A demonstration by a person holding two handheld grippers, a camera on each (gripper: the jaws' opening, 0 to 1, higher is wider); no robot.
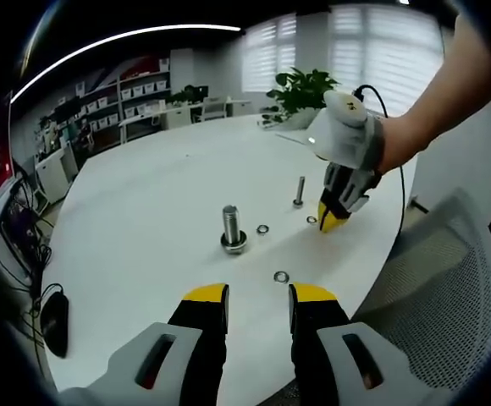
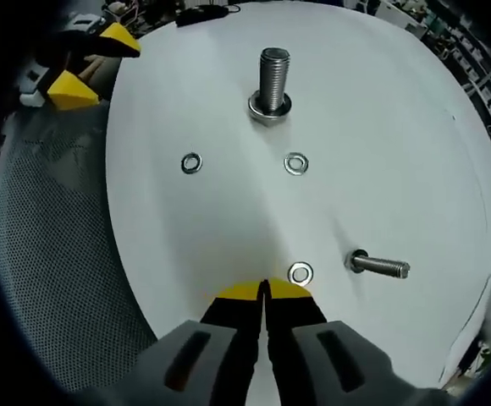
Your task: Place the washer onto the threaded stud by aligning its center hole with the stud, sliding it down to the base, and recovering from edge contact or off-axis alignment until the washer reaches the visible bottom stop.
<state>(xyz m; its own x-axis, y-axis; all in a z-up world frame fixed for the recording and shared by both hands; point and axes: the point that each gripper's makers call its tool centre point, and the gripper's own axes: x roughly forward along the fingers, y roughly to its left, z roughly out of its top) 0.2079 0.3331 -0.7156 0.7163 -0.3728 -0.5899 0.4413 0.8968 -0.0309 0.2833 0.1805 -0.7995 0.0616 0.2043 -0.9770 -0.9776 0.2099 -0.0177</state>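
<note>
A thin threaded stud (image 1: 299,191) stands upright on the white table (image 1: 144,203); it also shows low on the right (image 2: 379,266). Three loose washers lie on the table: one (image 2: 300,273) just right of my right gripper's (image 2: 267,289) tips, apart from them, and two more (image 2: 191,162) (image 2: 295,163) farther out. The right gripper is shut with nothing between its jaws, and it reaches down to the table (image 1: 333,216) beside that washer (image 1: 311,220). My left gripper (image 1: 260,296) hangs open near the table edge, behind another washer (image 1: 281,277).
A thick bolt (image 1: 233,228) (image 2: 273,78) stands upright on a wide ring base mid-table. A grey mesh chair (image 1: 449,271) (image 2: 51,254) sits against the table's near edge. A potted plant (image 1: 300,89) stands at the far side. A dark mouse-like object (image 1: 55,321) lies left.
</note>
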